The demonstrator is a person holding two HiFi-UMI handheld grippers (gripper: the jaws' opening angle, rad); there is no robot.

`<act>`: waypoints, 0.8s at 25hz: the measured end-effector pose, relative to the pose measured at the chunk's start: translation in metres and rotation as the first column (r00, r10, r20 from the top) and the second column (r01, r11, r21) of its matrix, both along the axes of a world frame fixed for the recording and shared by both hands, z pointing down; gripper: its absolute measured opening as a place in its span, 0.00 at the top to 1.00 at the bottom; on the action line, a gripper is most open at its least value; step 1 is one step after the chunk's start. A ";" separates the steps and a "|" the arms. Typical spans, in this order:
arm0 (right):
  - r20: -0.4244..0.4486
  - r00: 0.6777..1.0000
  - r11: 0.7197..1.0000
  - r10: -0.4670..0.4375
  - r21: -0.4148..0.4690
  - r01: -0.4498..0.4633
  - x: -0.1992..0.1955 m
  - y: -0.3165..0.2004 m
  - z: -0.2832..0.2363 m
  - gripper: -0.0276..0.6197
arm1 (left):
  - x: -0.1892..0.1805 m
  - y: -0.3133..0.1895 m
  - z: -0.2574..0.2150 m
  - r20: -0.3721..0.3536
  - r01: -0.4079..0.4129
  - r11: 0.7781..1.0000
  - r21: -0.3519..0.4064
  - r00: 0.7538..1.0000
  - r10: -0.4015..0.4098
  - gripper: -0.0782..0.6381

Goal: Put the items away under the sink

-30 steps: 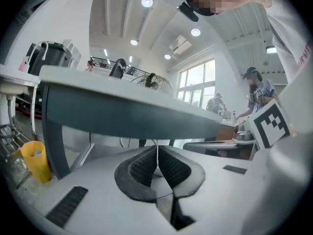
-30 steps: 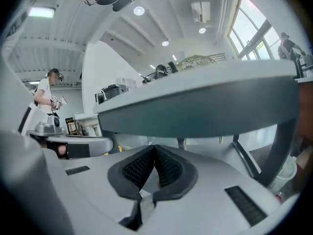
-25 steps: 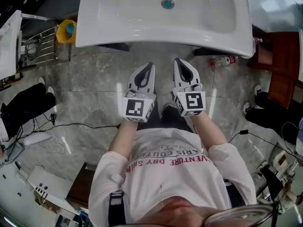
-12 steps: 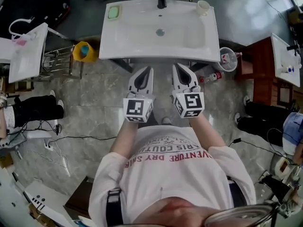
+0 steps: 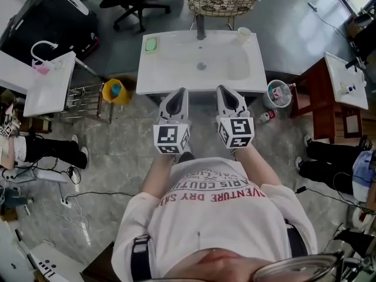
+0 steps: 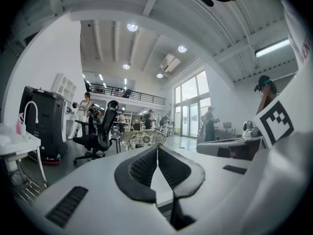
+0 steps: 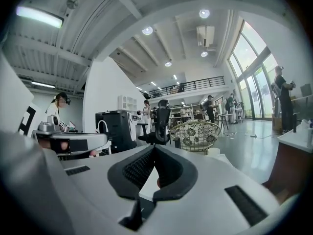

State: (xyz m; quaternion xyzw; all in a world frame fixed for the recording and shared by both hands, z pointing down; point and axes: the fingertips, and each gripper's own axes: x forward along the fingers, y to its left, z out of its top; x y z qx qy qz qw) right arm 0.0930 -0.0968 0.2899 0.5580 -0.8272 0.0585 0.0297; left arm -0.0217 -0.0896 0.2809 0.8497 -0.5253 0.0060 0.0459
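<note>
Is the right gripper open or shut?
Shut: the right gripper has its jaw tips together, and nothing is held between them.

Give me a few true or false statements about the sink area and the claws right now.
1. The left claw and the right claw are both shut and empty. True.
2. The green soap lies on the sink's back right corner. False: it lies back left; the cup stands back right.
3. A yellow bucket stands on the floor left of the sink. True.
4. The bottle stands in the sink. False: it lies on the floor, right of the sink.
</note>
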 end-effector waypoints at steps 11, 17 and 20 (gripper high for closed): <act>-0.005 1.000 1.000 0.016 0.025 -0.015 0.000 0.010 -0.009 0.92 | 0.001 0.008 -0.006 0.008 -0.027 1.000 0.009 1.000 0.026 0.85; -0.032 0.999 1.000 0.001 0.007 -0.001 0.001 0.014 -0.005 0.92 | 0.005 0.013 -0.006 0.010 -0.020 1.000 -0.001 1.000 0.020 0.85; -0.019 1.000 1.000 0.006 -0.006 -0.006 0.006 0.012 -0.002 0.92 | 0.008 0.013 -0.004 0.014 -0.020 1.000 -0.008 1.000 0.020 0.85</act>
